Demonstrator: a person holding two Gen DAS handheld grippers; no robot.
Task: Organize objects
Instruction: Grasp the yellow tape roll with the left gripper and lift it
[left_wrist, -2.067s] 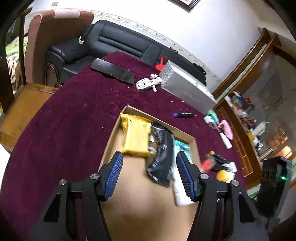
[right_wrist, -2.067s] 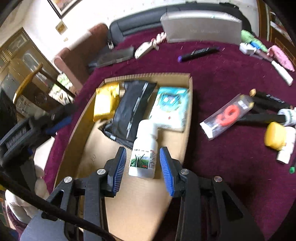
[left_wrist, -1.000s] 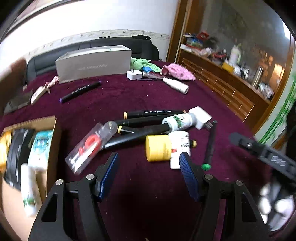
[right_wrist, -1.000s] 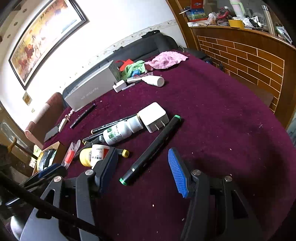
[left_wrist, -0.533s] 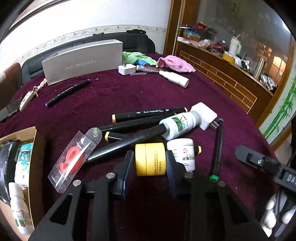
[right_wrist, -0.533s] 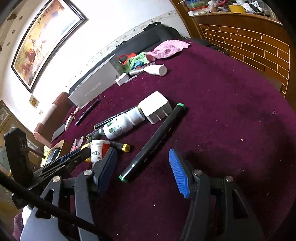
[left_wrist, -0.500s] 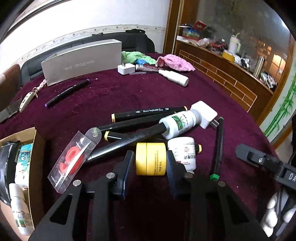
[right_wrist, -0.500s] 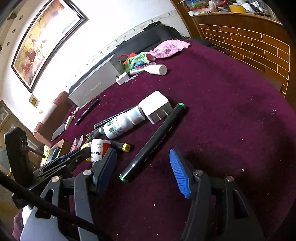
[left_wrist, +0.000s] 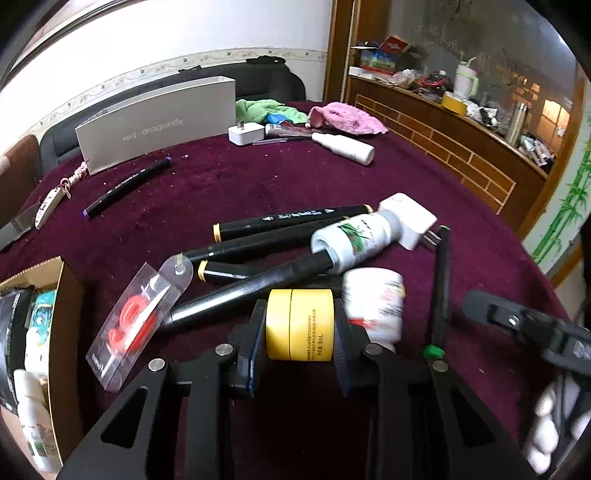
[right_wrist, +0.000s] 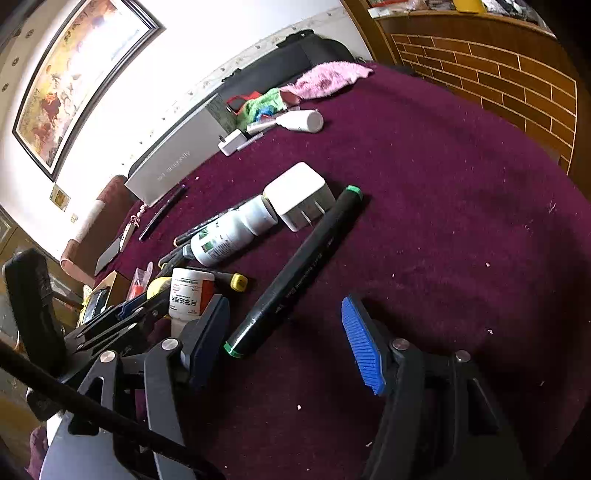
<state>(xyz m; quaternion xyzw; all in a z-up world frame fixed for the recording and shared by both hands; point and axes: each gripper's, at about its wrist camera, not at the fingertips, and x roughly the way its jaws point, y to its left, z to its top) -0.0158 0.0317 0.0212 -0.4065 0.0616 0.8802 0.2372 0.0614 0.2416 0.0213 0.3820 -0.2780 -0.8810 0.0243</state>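
My left gripper (left_wrist: 300, 347) is shut on a small yellow jar (left_wrist: 300, 324), held just above the maroon tablecloth. A white pill bottle with a red label (left_wrist: 373, 306) lies right beside it. Behind are several black markers (left_wrist: 288, 221), a white bottle with a green label (left_wrist: 354, 240) and a white charger plug (left_wrist: 410, 218). My right gripper (right_wrist: 284, 343) is open around the near end of a green-tipped black marker (right_wrist: 295, 273). The left gripper with the yellow jar (right_wrist: 157, 286) shows at its left. A cardboard box (left_wrist: 68, 325) with packets sits at far left.
A red item in a clear packet (left_wrist: 136, 317) lies left of the jar. At the back are a silver box (left_wrist: 155, 122), a purple-capped marker (left_wrist: 125, 188), a small charger (left_wrist: 245, 133), a white bottle (left_wrist: 343, 147), green and pink cloths (left_wrist: 347, 118). Wooden cabinet at right.
My left gripper has closed on the yellow jar and lifted it slightly; the white pill bottle next to it blurs as if nudged. My right gripper has edged closer over the green-tipped marker.
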